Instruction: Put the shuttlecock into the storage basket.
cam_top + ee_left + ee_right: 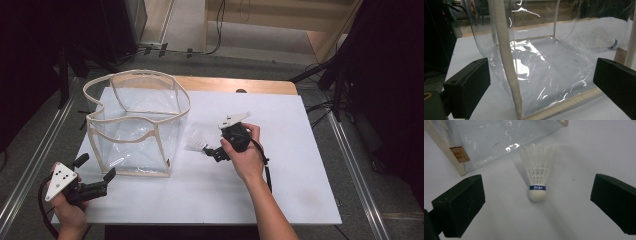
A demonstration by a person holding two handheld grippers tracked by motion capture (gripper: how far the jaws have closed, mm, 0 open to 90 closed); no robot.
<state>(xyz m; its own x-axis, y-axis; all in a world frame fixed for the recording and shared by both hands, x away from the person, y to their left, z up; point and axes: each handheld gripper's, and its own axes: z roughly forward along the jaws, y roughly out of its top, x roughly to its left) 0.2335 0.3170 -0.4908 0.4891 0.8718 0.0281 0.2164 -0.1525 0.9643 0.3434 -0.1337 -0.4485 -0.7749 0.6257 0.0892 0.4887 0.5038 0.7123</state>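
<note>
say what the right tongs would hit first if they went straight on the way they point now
Most likely the shuttlecock: the right tongs stand open with its cork end centred between the jaws. The clear bag lies beyond it. Depth is hard to judge.

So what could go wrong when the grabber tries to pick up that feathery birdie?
The shuttlecock lies on its side between the open right gripper; closing on the feathers could crush them, and the round cork tip might squirt out. The clear bag sits close by, so a slip could knock the birdie against it. The open left gripper, near the bag's corner, could tip that floppy bag.
</note>
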